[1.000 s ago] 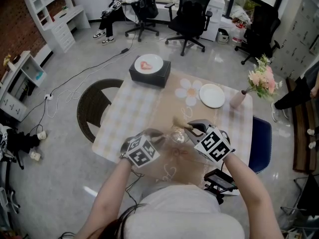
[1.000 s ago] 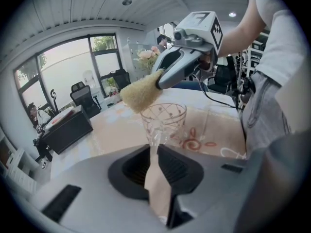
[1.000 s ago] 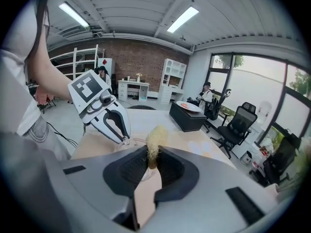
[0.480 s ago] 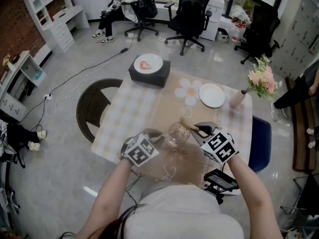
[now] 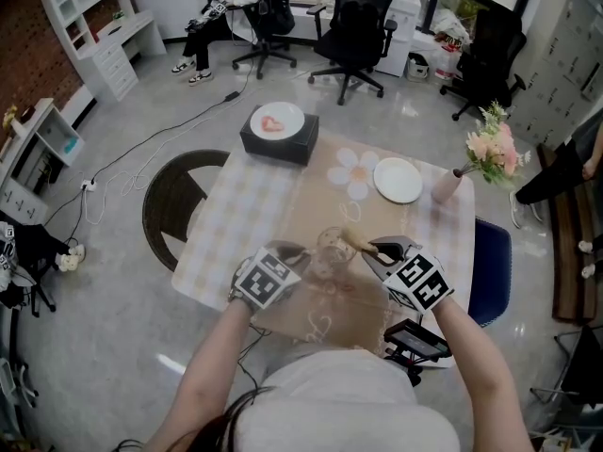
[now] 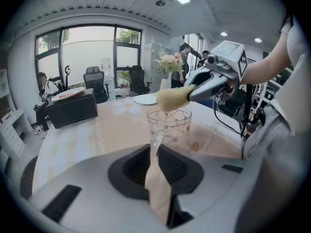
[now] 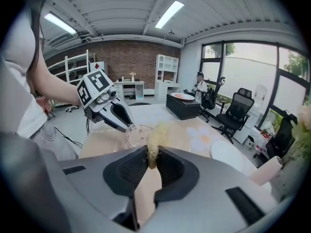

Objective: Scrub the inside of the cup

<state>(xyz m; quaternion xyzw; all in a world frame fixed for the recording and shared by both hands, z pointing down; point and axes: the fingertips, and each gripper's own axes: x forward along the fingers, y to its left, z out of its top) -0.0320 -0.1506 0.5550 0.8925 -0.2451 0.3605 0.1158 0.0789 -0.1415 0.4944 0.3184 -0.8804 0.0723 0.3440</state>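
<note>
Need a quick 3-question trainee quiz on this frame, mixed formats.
1. True or false: the left gripper is shut on the wall of the glass cup.
2. What does the right gripper hold? A) a fibrous scrubber B) a spoon C) nothing
3. Fill in: the plate with something pink on it sits on a black ____.

Key: 1 true; 2 A; 3 box.
</note>
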